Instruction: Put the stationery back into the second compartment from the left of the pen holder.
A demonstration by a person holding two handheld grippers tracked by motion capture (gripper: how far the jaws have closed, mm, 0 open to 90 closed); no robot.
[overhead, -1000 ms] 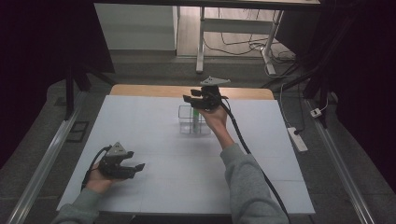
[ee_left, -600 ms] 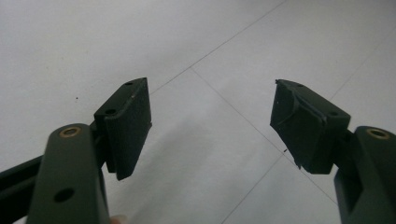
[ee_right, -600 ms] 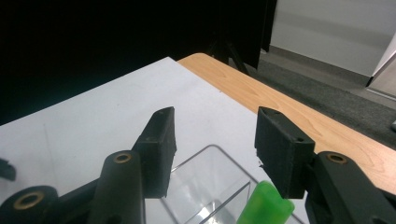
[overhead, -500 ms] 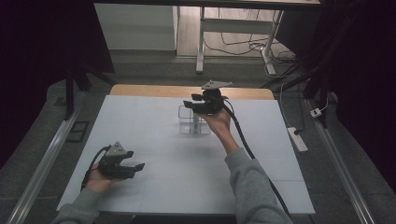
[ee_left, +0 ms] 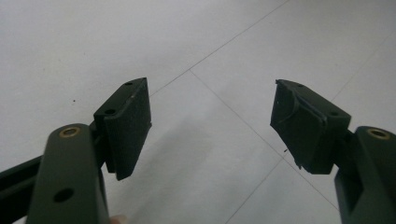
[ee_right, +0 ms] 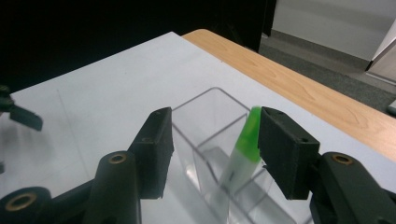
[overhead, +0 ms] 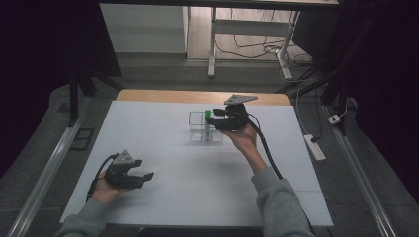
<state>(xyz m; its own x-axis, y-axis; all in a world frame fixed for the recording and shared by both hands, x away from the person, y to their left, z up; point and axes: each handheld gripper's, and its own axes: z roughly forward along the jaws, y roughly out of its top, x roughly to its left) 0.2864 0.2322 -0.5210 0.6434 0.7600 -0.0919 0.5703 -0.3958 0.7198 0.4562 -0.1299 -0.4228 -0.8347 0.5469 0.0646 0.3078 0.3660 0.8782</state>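
A clear plastic box (overhead: 199, 129) with compartments stands at the middle of the white table (overhead: 163, 197). A pen with a green cap (overhead: 207, 113) stands leaning in it. My right gripper (overhead: 211, 120) hovers just right of the box, jaws pointing left over it. In the right gripper view the green-capped pen (ee_right: 246, 136) rises from the clear box (ee_right: 205, 105) close beside the right-hand pad, blurred. The right gripper (ee_right: 215, 128) has just been opening its jaws, and neither pad presses the pen. My left gripper (overhead: 145, 177) rests low at the front left, open and holding nothing (ee_left: 210, 109).
A strip of bare wood (overhead: 163, 95) runs along the table's far edge. Beyond it stand a desk frame and cables on the floor (overhead: 257, 49). A power strip (overhead: 314, 147) lies off the table's right side.
The right gripper has drawn back to the right and nearer, off the box, and its jaws stand wider. The green cap now shows beside its tips. The left hand stayed put.
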